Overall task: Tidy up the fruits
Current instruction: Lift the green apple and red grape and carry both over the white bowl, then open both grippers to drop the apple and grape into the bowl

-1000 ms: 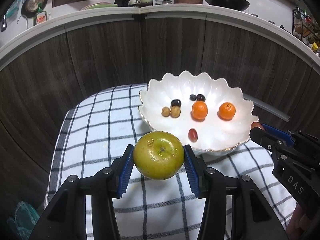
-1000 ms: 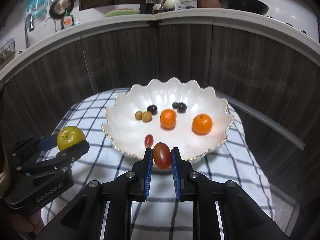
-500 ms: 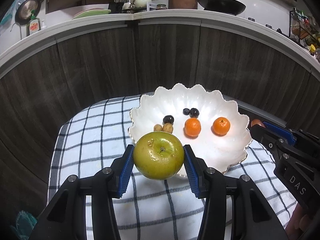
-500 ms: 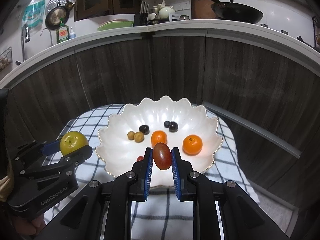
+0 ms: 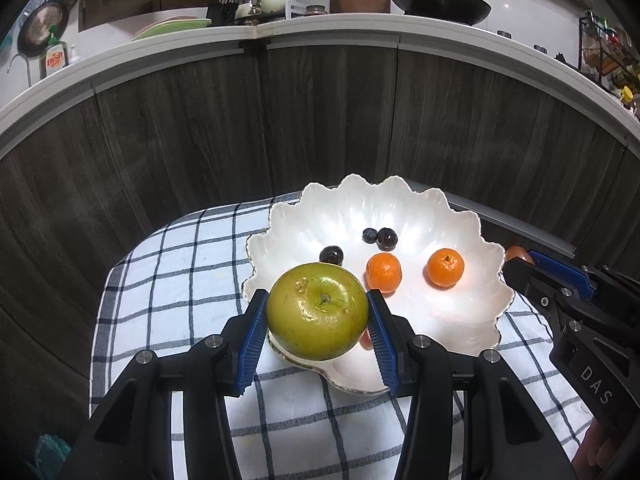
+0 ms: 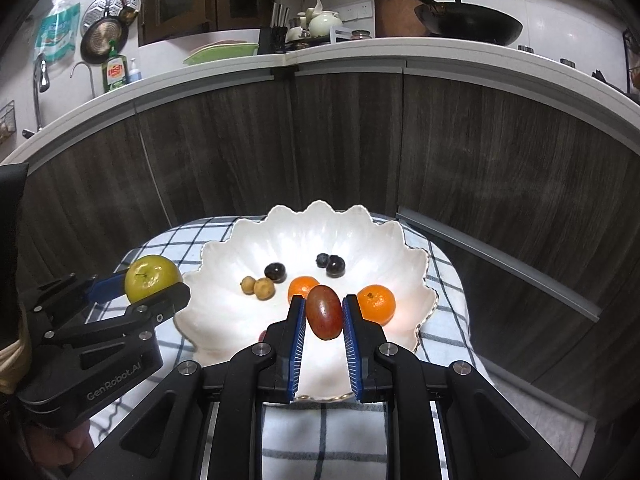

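Dark wood cabinets (image 6: 340,140) w/ white counter (image 6: 360,54), wok (image 6: 472,24), white tiled wall (image 6: 560,20)

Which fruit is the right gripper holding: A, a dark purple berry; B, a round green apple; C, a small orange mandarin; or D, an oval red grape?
D: the right gripper has its blue-padded fingers pressed on both sides of an oval red grape, in front of the scalloped white bowl.

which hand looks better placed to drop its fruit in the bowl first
Probably the right. The right gripper holds its red grape in front of the white bowl interior, while the left gripper holds its green apple nearer the bowl's left rim.
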`<state>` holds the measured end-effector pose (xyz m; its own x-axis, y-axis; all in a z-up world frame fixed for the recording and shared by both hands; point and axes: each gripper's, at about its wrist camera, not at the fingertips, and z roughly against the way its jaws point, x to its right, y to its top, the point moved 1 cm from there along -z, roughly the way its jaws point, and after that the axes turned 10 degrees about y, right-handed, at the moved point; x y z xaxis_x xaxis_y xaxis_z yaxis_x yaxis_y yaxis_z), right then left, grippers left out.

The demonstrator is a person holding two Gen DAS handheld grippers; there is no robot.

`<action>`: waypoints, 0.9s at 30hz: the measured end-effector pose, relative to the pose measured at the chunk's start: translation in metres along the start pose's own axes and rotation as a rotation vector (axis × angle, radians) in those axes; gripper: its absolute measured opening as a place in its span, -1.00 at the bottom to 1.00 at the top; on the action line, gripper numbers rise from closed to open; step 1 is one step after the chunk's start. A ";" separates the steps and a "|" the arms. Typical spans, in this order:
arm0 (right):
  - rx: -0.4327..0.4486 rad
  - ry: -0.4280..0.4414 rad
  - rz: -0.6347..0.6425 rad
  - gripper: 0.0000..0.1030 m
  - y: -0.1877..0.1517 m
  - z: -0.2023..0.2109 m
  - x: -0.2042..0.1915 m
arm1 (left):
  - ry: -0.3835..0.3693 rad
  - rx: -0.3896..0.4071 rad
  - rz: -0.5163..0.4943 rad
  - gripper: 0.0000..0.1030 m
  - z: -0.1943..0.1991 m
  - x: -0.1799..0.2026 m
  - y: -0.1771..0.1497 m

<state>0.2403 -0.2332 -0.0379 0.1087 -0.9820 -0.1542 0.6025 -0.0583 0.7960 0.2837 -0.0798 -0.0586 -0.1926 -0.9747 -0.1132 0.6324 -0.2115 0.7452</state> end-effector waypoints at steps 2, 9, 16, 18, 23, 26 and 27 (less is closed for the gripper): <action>-0.006 -0.002 -0.004 -0.61 0.000 -0.003 0.001 | 0.001 -0.008 0.000 -0.07 -0.005 0.001 0.000; -0.047 -0.003 -0.028 -0.61 -0.004 -0.022 0.010 | -0.003 -0.041 -0.004 -0.07 -0.022 0.005 -0.002; -0.091 0.000 -0.048 -0.61 -0.009 -0.036 0.018 | -0.007 -0.071 -0.013 -0.07 -0.037 0.009 -0.005; -0.099 0.000 -0.049 -0.61 -0.011 -0.039 0.019 | -0.002 -0.078 -0.016 -0.07 -0.040 0.010 -0.007; -0.122 0.004 -0.052 -0.61 -0.014 -0.046 0.019 | -0.006 -0.101 -0.014 -0.06 -0.047 0.009 -0.009; -0.138 0.003 -0.057 -0.60 -0.014 -0.049 0.021 | -0.001 -0.106 -0.016 -0.05 -0.048 0.009 -0.009; -0.140 0.002 -0.059 -0.60 -0.015 -0.049 0.021 | 0.012 -0.093 -0.023 0.06 -0.047 0.010 -0.009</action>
<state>0.2728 -0.2443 -0.0818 0.0712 -0.9774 -0.1992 0.7122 -0.0900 0.6962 0.3109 -0.0907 -0.0974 -0.1993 -0.9702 -0.1376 0.6952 -0.2389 0.6779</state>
